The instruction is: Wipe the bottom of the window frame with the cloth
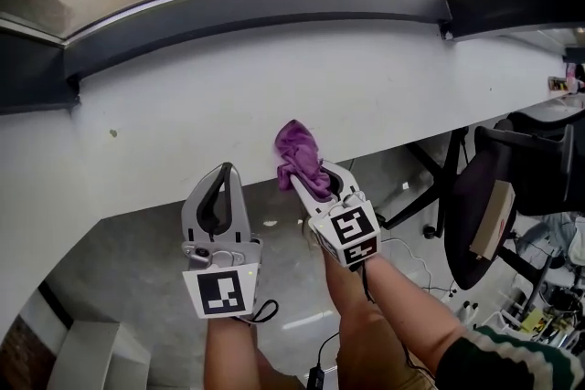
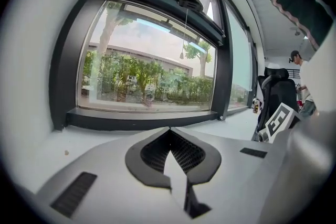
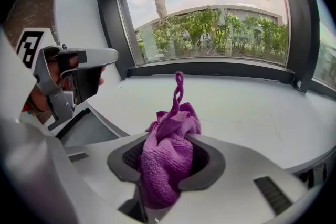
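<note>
Head view, right gripper (image 1: 313, 182) pinching purple cloth (image 1: 297, 147) above white sill (image 1: 183, 105), left gripper (image 1: 227, 169) jaws pressed together, empty.

bare sill (image 1: 228, 96) before the dark window frame (image 1: 256, 12)

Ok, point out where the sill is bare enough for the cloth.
The white sill is bare between the dark window frame and its near edge, either side of the cloth. Crowded at far right: small items, office chair.
</note>
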Tool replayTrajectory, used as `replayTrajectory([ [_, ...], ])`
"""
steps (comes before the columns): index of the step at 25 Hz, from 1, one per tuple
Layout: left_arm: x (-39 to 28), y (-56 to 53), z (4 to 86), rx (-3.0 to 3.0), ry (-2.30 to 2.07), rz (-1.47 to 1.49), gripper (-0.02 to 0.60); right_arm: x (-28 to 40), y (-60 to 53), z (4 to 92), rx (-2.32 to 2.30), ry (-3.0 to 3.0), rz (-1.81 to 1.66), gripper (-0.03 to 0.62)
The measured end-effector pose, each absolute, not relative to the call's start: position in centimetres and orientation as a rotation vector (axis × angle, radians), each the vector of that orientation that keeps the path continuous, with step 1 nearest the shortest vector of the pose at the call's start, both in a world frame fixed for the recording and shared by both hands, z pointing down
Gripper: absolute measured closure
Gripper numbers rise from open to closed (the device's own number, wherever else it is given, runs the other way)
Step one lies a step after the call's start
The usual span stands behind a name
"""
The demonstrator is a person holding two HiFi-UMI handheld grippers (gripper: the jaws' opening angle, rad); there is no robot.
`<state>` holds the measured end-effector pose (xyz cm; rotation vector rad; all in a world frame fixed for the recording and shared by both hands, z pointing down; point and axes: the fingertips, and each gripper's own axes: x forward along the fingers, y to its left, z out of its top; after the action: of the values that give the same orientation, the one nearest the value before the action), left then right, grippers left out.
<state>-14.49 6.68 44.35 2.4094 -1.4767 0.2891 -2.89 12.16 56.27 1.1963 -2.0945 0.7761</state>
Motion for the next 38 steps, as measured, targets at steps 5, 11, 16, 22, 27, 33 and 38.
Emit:
replayTrajectory([
  [5, -17.6, 6.9, 44.2, 2.375, -1.526, 0.293, 0.575, -5.6, 12.1, 56.2, 1.151, -2.105, 0.764, 0.445],
  [11, -21.6, 6.9, 43.9, 2.34, -1.596, 0.295, 0.575, -9.3, 12.1, 56.1, 1.09, -2.13, 0.747, 0.445],
  [16, -25.0, 7.5, 44.0, 2.295, -1.653, 0.305, 0.575, -12.7, 12.0, 56.0, 1.02, -2.155, 0.729, 0.445],
  [22, -29.1, 8.1, 44.1, 2.249, -1.712, 0.314, 0.575, -16.6, 11.9, 56.0, 0.961, -2.182, 0.709, 0.445],
  [27, -32.0, 8.6, 44.0, 2.214, -1.758, 0.318, 0.575, -19.8, 12.1, 56.0, 0.919, -2.204, 0.708, 0.445],
  [33, -35.0, 8.9, 43.7, 2.19, -1.808, 0.306, 0.575, -23.1, 12.6, 55.9, 0.876, -2.228, 0.709, 0.445],
  [38, -37.0, 9.6, 44.1, 2.162, -1.834, 0.316, 0.575, -25.3, 12.7, 56.0, 0.84, -2.247, 0.688, 0.445],
])
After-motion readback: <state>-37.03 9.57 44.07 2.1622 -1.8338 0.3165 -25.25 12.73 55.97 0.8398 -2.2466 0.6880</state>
